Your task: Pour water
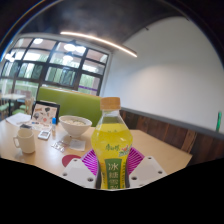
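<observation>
Table (45, 150) (wooden) under bottle (111, 140), windows (55, 65) behind.

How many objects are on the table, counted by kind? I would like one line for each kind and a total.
Bottle: 1, the yellow bottle between the gripper fingers
Bowl: 1, the white bowl
Cup: 1, the white cup
Total: 3

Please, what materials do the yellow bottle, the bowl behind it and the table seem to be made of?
Bottle, between the claw fingers: probably clear plastic, since the yellow liquid shows through; orange cap, printed label. Bowl: white and smooth, likely glazed ceramic, though plastic is possible. Table: light brown and matte, wood or wood-look laminate.
</observation>
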Demonstrator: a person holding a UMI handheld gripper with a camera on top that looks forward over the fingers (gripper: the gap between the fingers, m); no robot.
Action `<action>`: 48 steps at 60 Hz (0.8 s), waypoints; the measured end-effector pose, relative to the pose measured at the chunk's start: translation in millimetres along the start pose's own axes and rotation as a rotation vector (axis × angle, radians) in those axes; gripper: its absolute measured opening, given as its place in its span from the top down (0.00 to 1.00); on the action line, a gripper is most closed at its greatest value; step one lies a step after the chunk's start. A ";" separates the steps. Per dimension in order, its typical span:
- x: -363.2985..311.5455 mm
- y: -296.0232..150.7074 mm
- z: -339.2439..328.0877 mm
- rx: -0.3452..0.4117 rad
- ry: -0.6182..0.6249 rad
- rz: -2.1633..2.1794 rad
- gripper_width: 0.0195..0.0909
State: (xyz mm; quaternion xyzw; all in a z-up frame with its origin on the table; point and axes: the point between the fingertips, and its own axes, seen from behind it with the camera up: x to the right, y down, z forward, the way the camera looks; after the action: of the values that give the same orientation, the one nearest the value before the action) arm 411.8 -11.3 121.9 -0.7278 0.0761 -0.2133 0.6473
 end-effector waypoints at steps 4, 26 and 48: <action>-4.1 -31.6 -3.6 0.027 0.018 -0.137 0.83; -159.9 -128.1 3.8 0.223 0.134 -1.377 0.83; -203.8 -107.6 23.7 0.292 0.146 -2.030 0.82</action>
State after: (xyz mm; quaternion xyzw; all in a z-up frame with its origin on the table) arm 220.7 105.3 181.9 -0.3486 -0.5626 -0.7109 0.2378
